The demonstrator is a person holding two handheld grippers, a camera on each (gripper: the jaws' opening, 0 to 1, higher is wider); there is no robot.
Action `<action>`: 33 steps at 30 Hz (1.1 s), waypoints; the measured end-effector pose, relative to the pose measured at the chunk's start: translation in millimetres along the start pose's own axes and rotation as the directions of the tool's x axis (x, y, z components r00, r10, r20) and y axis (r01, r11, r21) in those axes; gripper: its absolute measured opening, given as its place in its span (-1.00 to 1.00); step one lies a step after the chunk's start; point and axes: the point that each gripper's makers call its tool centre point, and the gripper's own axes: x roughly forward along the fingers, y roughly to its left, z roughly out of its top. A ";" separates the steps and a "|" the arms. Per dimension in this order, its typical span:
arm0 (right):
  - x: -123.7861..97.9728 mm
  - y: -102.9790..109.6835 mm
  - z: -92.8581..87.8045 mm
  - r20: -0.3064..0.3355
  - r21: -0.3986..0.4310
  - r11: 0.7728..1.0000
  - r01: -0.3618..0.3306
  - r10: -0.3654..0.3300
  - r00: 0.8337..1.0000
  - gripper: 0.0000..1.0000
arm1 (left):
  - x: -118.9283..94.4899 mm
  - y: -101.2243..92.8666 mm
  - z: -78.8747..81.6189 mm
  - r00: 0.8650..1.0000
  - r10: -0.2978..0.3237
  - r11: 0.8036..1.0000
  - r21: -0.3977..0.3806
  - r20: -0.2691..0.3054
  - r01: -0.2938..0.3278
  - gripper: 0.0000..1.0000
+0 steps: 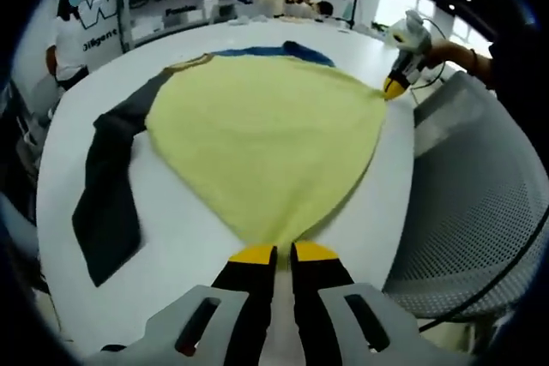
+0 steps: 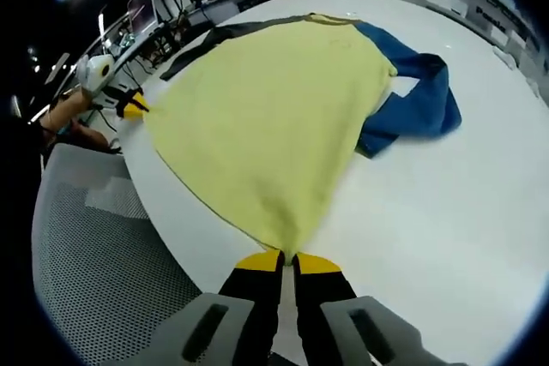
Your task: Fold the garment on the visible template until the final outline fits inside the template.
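Left gripper view: left gripper (image 1: 284,253) pinches one hem corner of the shirt (image 1: 266,139), which lies spread on the table (image 1: 184,220); right gripper (image 1: 395,85) clamps the other corner.
Right gripper view: right gripper (image 2: 288,260) is closed on its corner, left gripper (image 2: 133,109) opposite, likely tensioning the hem to fold.

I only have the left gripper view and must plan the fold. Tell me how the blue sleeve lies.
Observer: The blue sleeve lies bunched on the table, doubled back beside the yellow body.
Operator: Report the grip of the right gripper.
Observer: Its jaws are shut on a corner of the yellow body.
Operator: Now the left gripper, seen from there.
Observer: It pinches the opposite corner at the table edge.
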 end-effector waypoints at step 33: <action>-29.8 -44.1 81.3 0.355 0.344 0.939 -0.001 -0.129 0.926 0.26 | -37.4 -5.9 57.3 0.929 0.251 0.938 -0.305 0.273 -0.164 0.98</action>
